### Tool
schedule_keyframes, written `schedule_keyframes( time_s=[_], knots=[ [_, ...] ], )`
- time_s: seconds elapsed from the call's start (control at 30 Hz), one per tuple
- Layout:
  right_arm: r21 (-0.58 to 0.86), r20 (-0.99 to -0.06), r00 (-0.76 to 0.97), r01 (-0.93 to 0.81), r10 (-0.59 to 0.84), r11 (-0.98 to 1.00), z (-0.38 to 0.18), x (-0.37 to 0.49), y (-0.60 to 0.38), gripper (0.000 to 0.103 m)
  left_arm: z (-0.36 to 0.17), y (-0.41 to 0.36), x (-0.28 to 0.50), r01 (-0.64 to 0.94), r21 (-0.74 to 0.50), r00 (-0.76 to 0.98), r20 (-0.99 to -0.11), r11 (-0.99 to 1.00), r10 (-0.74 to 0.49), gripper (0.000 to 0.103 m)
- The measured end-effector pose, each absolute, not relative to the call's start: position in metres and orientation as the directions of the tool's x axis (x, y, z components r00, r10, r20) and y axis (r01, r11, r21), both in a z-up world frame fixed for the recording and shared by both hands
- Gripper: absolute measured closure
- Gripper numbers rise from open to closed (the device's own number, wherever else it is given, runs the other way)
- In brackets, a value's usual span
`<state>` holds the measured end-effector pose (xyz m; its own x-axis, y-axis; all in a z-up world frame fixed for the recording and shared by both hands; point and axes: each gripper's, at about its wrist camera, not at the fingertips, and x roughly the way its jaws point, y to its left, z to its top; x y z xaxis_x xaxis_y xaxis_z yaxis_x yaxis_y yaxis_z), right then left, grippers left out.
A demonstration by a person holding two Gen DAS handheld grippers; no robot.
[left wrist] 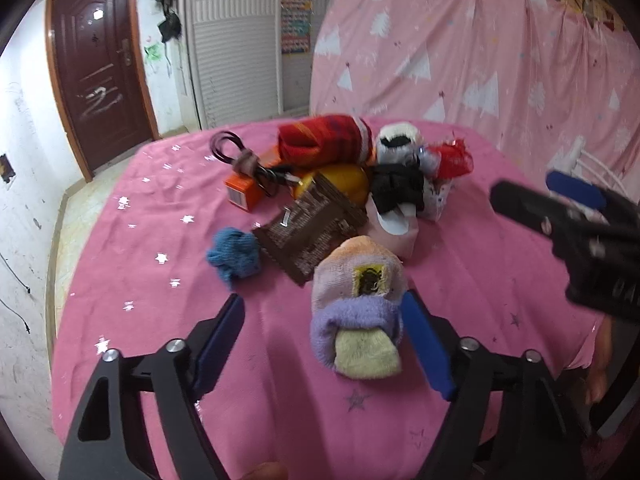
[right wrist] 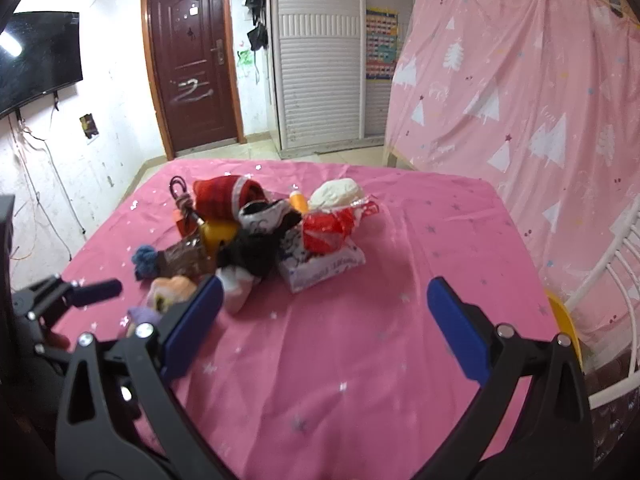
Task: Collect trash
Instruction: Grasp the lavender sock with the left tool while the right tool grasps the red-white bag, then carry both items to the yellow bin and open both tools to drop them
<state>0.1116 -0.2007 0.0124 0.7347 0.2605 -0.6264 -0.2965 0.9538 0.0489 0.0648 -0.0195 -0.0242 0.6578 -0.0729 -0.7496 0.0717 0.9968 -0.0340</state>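
Rolled pastel sock (left wrist: 356,312) sits between the left hand-held gripper's (left wrist: 324,344) spread pads, only the right pad touching it.
Right hand-held gripper (right wrist: 324,320) gapes empty; brown wrapper (left wrist: 308,232) lies at twelve o'clock beyond the sock on the pink surface (left wrist: 160,216).

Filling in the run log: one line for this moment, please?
left gripper: open, rolled sock between jaws, right pad touching | right gripper: open, empty | brown wrapper: on pink cloth, untouched

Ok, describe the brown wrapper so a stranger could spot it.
On the pink table, find the pile in the middle. At its near edge, between the blue sock and the pastel sock, lies the wrapper: the only flat, shiny brown thing with white print.
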Motion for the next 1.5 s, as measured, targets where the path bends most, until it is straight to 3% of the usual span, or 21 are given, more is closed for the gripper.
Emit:
schedule_keyframes(
  time_s=[0.1, 0.13, 0.2, 0.23, 0.3, 0.43, 0.63, 0.67, 0.73, 0.87, 1.23, 1.5],
  knots=[
    [0.108, -0.642, 0.701, -0.32, 0.311, 0.941, 0.011, 0.129, -0.204, 0.006, -0.03, -0.021, 0.075, 0.085, -0.05, 0.631, -0.77, 0.995, -0.092, 0.05],
    [0.111, -0.646, 0.696, -0.319, 0.312, 0.941, 0.011, 0.135, -0.204, 0.014, -0.031, -0.023, 0.078, 0.091, -0.052, 0.624, -0.776, 0.994, -0.098, 0.052],
    [0.108, -0.668, 0.678, -0.318, 0.305, 0.942, 0.008, 0.146, -0.204, 0.031, -0.032, -0.027, 0.08, 0.12, -0.063, 0.614, -0.78, 0.991, -0.124, 0.067],
    [0.109, -0.675, 0.671, -0.319, 0.306, 0.941, 0.006, 0.151, -0.203, 0.034, -0.032, -0.028, 0.08, 0.131, -0.065, 0.611, -0.781, 0.989, -0.132, 0.072],
    [0.1, -0.687, 0.664, -0.316, 0.295, 0.943, 0.005, 0.159, -0.202, 0.036, -0.031, -0.034, 0.079, 0.155, -0.063, 0.607, -0.781, 0.986, -0.146, 0.083],
    [0.11, -0.705, 0.644, -0.316, 0.298, 0.942, -0.001, 0.174, -0.201, 0.036, -0.029, -0.039, 0.08, 0.181, -0.065, 0.605, -0.779, 0.981, -0.163, 0.09],
    [0.13, -0.731, 0.604, -0.334, 0.318, 0.934, -0.008, 0.188, -0.197, 0.039, -0.022, -0.029, 0.081, 0.181, -0.12, 0.604, -0.769, 0.976, -0.207, 0.092],
    [0.138, -0.737, 0.594, -0.334, 0.322, 0.932, -0.01, 0.191, -0.197, 0.044, -0.021, -0.028, 0.08, 0.179, -0.122, 0.608, -0.767, 0.976, -0.207, 0.092],
    [0.157, -0.749, 0.574, -0.332, 0.331, 0.93, -0.013, 0.196, -0.196, 0.066, -0.018, -0.024, 0.079, 0.182, -0.124, 0.616, -0.759, 0.975, -0.211, 0.092],
    [0.178, -0.743, 0.573, -0.329, 0.346, 0.927, -0.014, 0.198, -0.2, 0.078, -0.012, -0.025, 0.079, 0.184, -0.119, 0.624, -0.753, 0.976, -0.21, 0.092],
    [0.179, -0.674, 0.657, -0.299, 0.339, 0.937, 0.011, 0.185, -0.236, 0.078, 0.032, -0.054, 0.084, 0.248, -0.072, 0.676, -0.701, 0.966, -0.226, 0.092],
    [0.157, -0.645, 0.727, -0.175, 0.236, 0.972, 0.019, 0.18, -0.303, 0.078, 0.054, -0.125, 0.117, 0.363, -0.054, 0.667, -0.682, 0.93, -0.3, 0.092]
  ],
)
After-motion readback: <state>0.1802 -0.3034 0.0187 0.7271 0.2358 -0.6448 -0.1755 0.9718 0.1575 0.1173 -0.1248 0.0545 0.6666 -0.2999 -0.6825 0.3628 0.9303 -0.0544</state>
